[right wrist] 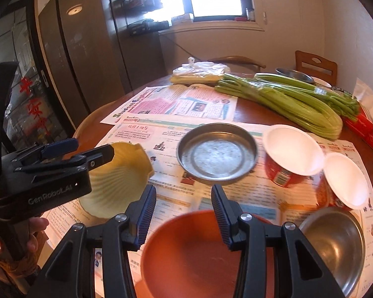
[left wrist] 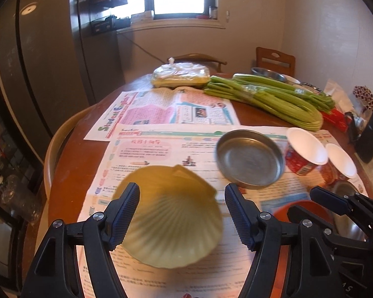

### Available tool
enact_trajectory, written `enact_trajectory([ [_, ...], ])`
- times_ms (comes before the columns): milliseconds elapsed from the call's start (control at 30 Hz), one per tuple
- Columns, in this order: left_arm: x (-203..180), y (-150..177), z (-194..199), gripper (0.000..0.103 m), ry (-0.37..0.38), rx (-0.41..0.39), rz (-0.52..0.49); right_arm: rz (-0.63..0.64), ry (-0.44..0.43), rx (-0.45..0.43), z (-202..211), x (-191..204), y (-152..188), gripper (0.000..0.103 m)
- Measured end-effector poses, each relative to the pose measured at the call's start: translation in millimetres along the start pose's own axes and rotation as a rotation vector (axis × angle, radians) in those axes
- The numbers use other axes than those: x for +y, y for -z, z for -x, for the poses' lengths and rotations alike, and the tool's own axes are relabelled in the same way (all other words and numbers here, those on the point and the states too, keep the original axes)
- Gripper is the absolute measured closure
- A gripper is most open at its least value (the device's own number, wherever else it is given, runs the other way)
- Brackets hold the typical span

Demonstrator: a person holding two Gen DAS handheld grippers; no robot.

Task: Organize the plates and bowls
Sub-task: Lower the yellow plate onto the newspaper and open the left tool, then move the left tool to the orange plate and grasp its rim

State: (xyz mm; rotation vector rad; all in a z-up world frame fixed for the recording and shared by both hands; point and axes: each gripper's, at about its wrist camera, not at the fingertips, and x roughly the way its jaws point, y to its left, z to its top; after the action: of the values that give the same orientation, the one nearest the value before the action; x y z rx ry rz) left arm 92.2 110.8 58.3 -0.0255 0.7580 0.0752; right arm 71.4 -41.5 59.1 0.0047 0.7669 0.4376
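Round wooden table (right wrist: pixel 248 114), brown top. Two newspaper sheets (right wrist: pixel 176 104) spread on it, near one overlapping the far one. On the near sheet: yellow shell-shaped dish (left wrist: pixel 171 226), shallow metal plate (right wrist: pixel 217 151), two red paper cups (right wrist: pixel 292 152) with white insides, leaning; orange bowl (right wrist: pixel 194 253); steel bowl (right wrist: pixel 335 243). Directly on the wood, far side: celery bunch (right wrist: pixel 293 104), tied plastic bag (right wrist: pixel 199 73), another metal bowl (right wrist: pixel 294 74), red box (right wrist: pixel 363 126) at right edge.
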Motion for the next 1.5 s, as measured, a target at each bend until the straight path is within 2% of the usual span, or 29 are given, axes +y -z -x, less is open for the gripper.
enact_trajectory([
  [467, -45, 20, 31, 0.030, 0.055, -0.018, -0.039, -0.030, 0.010, -0.069, 63, -31, 26, 0.056],
  [867, -56, 50, 44, 0.030, 0.073, 0.009, -0.037, -0.017, -0.017, -0.017, 86, -37, 69, 0.056],
  [1167, -66, 72, 32, 0.030, 0.092, 0.066, -0.038, -0.072, -0.064, 0.086, 76, -48, 102, 0.056],
  [1500, -73, 77, 16, 0.030, 0.094, 0.101, -0.046, -0.093, 0.008, 0.104, 61, -61, 101, 0.056],
])
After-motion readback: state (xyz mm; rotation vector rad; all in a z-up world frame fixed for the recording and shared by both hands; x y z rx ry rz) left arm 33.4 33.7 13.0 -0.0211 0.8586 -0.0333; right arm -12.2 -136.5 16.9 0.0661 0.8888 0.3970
